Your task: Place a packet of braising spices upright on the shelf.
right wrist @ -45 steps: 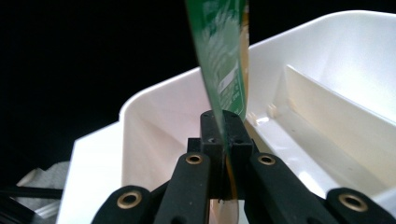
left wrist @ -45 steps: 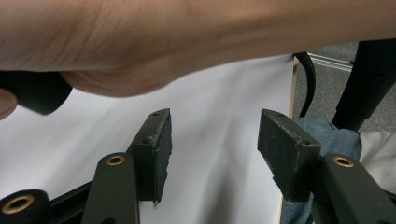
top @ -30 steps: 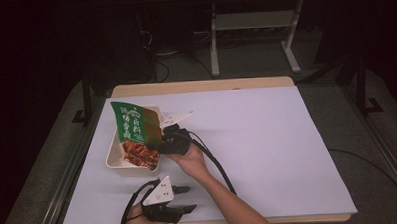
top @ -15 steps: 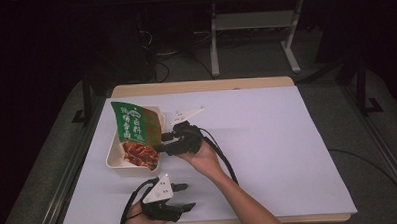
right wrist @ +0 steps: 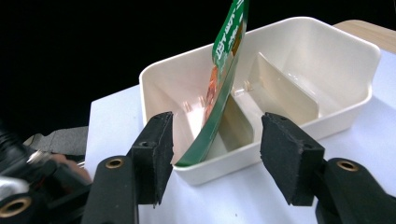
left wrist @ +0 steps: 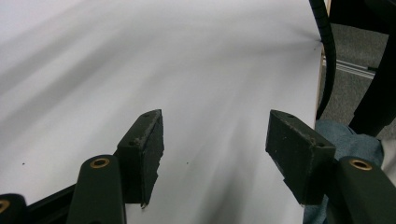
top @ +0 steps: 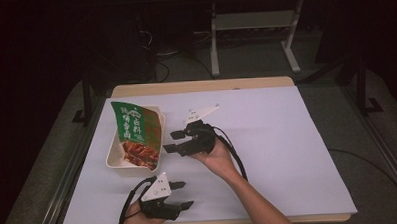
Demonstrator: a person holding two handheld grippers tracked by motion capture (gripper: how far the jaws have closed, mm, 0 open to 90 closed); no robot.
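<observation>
Ahead of the gaping, empty right claw (right wrist: 215, 154), the packet (right wrist: 219, 88) leans lengthwise in the tray (right wrist: 336, 56), apparently touching nothing else; left claw (left wrist: 215, 154) agape.

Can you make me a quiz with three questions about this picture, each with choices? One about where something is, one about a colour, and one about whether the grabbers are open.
1. Where is the snack packet?
A. Flat on the table
B. Leaning in the white tray
C. Held in a gripper

2. What colour is the top of the packet?
A. Green
B. Blue
C. Yellow

3. How do the jaws of the right gripper stand?
A. Shut tight
B. Clamped on the tray
C. Open, holding nothing

Answers:
1. B, the packet's lower end rests inside the tray and its top sticks up above the rim.
2. A, the upper part is green with white writing.
3. C, the right gripper view shows a wide gap between the jaws, short of the tray. The left gripper is open too.
</observation>
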